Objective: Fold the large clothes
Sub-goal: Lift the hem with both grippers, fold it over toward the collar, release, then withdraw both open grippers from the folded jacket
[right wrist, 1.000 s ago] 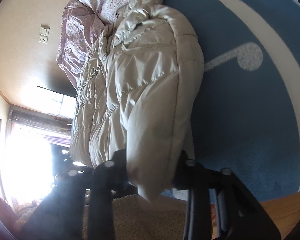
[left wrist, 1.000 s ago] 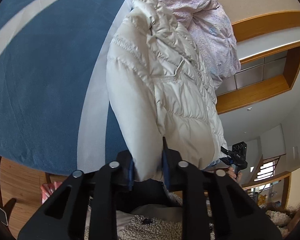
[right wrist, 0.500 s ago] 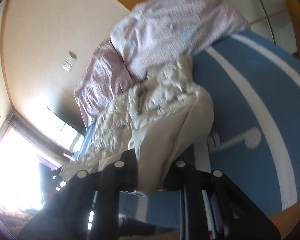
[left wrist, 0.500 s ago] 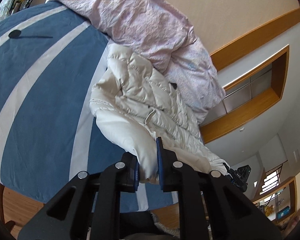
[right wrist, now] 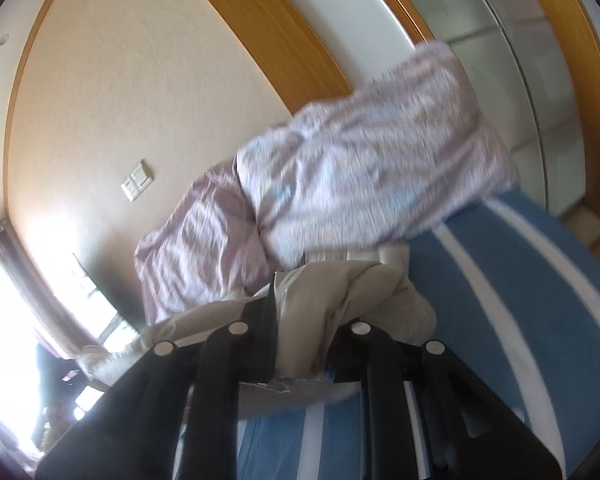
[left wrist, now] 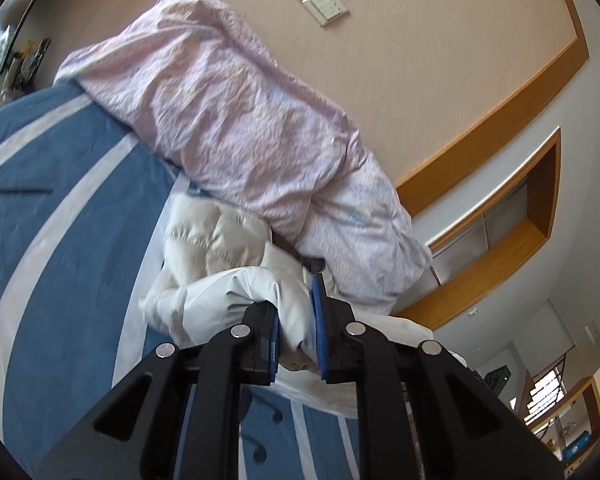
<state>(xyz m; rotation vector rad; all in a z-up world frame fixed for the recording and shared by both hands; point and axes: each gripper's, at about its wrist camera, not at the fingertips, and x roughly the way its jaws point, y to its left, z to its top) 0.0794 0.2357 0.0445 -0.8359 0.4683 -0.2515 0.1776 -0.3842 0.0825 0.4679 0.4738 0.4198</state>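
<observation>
Both grippers, left gripper (left wrist: 295, 322) and right gripper (right wrist: 303, 334), clench the puffy, slippery cream jacket (left wrist: 220, 240), likeliest steadier gripped at seams.

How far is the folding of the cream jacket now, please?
Done: no finished fold shows. In hand: the left gripper and right gripper are each shut on the cream puffer jacket, whose bulk lies bunched on the blue bedspread beside the pink duvet. Left: laying it flat and folding.
</observation>
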